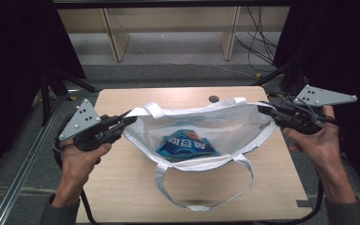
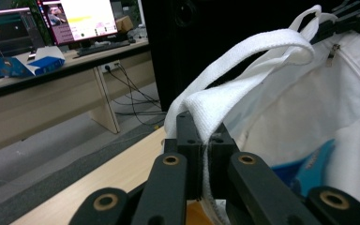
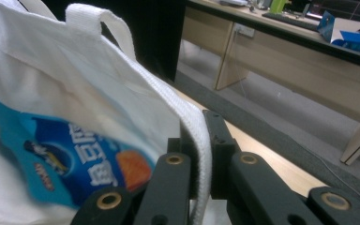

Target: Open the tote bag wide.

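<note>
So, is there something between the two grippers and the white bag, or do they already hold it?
Nothing visible stands between them. The left gripper is shut on the rim of the white bag at its left end, and the right gripper is shut on the rim at its right end. The blue snack packet lies inside, away from both.

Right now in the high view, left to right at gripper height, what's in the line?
left gripper → blue snack packet inside the white tote bag → right gripper
</note>
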Available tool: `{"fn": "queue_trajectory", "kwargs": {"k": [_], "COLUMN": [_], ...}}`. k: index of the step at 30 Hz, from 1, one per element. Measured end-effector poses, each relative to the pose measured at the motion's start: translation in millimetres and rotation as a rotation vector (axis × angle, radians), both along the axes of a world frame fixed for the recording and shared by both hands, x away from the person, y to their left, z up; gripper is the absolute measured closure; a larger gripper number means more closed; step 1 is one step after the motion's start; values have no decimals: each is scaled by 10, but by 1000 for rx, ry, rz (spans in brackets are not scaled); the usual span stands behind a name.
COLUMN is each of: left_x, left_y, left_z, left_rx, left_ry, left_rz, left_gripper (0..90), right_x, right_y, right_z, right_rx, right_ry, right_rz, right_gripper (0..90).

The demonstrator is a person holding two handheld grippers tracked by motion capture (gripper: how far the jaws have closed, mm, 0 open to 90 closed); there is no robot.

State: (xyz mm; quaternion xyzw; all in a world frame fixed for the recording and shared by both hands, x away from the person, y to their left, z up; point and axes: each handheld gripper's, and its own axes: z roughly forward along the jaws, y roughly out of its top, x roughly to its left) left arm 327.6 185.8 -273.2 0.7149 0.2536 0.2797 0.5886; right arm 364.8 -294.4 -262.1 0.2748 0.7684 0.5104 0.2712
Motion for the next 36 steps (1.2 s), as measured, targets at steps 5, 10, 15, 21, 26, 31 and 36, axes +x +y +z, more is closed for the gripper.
{"fn": "queue_trajectory", "kwargs": {"k": [5, 10, 15, 21, 26, 31, 36], "left_x": [14, 264, 356, 328, 275, 307, 511], "left_y": [23, 35, 19, 34, -11, -32, 24], "left_z": [199, 60, -106, -368, -640, -906, -1097], "left_rx": [-29, -38, -48, -10, 92, 147, 99], "left_ry": [-3, 41, 32, 62, 90, 133, 190], "left_rz": [-33, 1, 24, 15, 36, 47, 53], "left_gripper": [871, 870, 868, 865, 862, 862, 861], "right_x": [41, 147, 319, 388, 348, 363, 462], "right_y": [-22, 33, 56, 107, 150, 172, 222], "right_z": [193, 206, 112, -115, -274, -464, -712], "right_rx": [22, -7, -2, -37, -100, -126, -156], "right_ry": [-5, 2, 14, 34, 56, 72, 125], "right_rz": [15, -18, -38, -62, -73, -80, -87], "right_gripper": [886, 886, 886, 885, 885, 885, 885]}}
